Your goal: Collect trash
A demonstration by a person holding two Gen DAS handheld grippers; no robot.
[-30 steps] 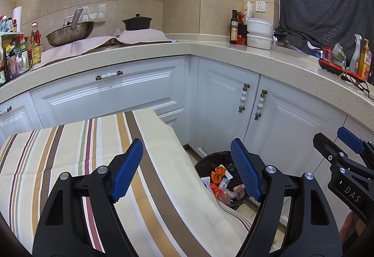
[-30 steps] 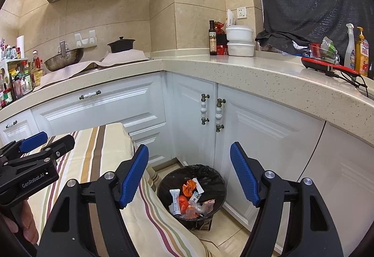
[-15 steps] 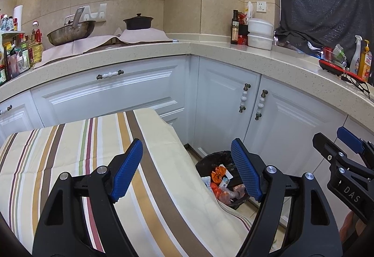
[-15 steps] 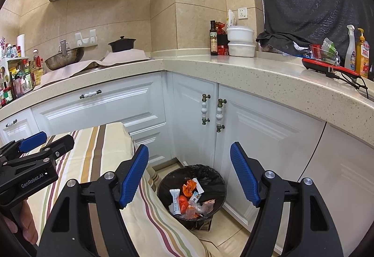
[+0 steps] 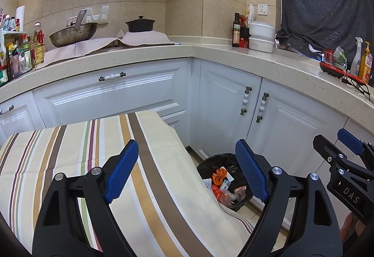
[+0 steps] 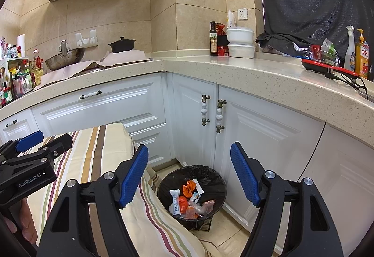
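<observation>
A black-lined trash bin (image 6: pixel 211 175) stands on the floor in the cabinet corner and holds several wrappers (image 6: pixel 187 200). It also shows in the left wrist view (image 5: pixel 219 159), partly behind the cloth. My left gripper (image 5: pixel 187 172) is open and empty above the striped tablecloth (image 5: pixel 70 154). My right gripper (image 6: pixel 189 175) is open and empty, above the bin. No loose trash shows on the cloth.
White cabinets (image 6: pixel 257 130) and a speckled countertop (image 6: pixel 268 79) wrap around the corner. On the counter are a wok (image 6: pixel 64 61), a black pot (image 6: pixel 122 45), a bottle (image 6: pixel 213 40), white containers (image 6: pixel 240 42) and a red appliance (image 6: pixel 327 67).
</observation>
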